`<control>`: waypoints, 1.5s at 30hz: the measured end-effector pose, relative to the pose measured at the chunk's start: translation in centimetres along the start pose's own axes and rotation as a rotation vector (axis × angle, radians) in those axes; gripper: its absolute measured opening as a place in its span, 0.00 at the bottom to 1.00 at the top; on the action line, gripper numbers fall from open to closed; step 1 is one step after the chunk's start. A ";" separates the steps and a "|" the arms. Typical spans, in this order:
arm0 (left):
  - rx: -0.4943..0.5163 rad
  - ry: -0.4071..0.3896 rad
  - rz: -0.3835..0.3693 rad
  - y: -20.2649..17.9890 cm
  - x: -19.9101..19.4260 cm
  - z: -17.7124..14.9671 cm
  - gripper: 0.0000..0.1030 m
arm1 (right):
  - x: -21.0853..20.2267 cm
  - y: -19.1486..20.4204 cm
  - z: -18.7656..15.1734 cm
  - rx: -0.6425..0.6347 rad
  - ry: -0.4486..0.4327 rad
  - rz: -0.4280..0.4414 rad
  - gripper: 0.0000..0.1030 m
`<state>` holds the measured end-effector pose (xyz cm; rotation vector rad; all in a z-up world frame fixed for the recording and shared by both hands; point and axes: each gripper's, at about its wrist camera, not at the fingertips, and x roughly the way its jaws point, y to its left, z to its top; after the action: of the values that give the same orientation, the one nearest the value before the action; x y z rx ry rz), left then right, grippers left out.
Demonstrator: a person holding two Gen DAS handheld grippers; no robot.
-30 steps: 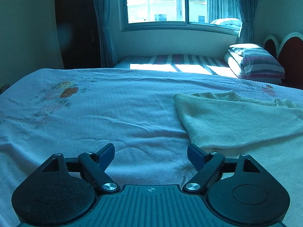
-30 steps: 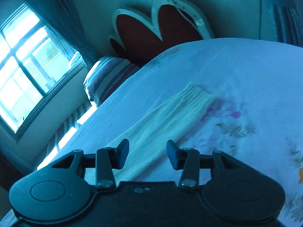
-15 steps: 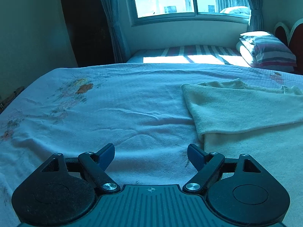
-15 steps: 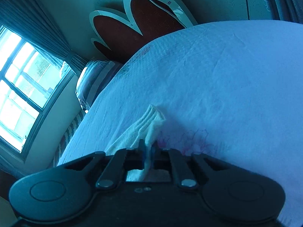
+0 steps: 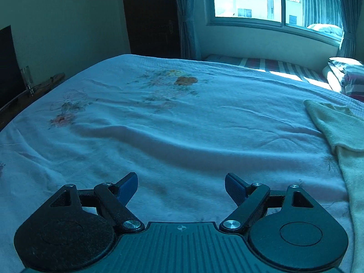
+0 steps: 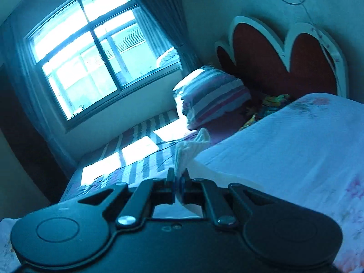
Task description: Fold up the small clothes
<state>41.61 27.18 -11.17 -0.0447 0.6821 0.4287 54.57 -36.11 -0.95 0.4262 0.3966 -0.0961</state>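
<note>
We are pinching the ribbed cuff [image 6: 192, 145] of the small cream knitted garment [image 5: 336, 127] in the right gripper [image 6: 178, 183], its jaws closed tight on the fabric, and the cuff is sticking up beyond the fingertips, clear of the pale floral bedspread [image 5: 159, 125]. The rest of the garment is lying on the bedspread towards its right edge as the left wrist view shows it, with one layer already lapped over another there, though we cannot tell whether that is a deliberate fold. In the right wrist view a cream strip is trailing from the jaws down to the bedspread.

We are holding the left gripper [image 5: 181, 185] wide apart and carrying nothing in it, low above bare bedspread and well apart from the garment.

We are judging the fold to be in its early part: one sleeve is lifted and being carried, but it is not yet laid across the body. The other sleeve and the final halving are still to do, as far as we can see.

A striped pillow [image 6: 211, 95] is sitting by the red scalloped headboard [image 6: 273, 68].
</note>
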 end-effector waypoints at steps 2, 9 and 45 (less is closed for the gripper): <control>-0.002 -0.009 0.009 2.4 -0.2 0.0 0.81 | 1.8 6.4 -1.6 -0.076 0.040 0.072 0.06; -0.054 -0.018 0.051 10.2 -0.9 -0.6 0.81 | 8.2 23.4 -13.2 -0.307 0.263 0.270 0.06; -0.102 0.114 -0.670 -13.9 5.5 6.8 0.13 | -1.0 4.0 -11.6 0.161 0.207 0.035 0.35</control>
<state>55.08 17.76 -10.62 -0.3856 0.7131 -0.1855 50.24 -27.56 -8.76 0.6047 0.5875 -0.0499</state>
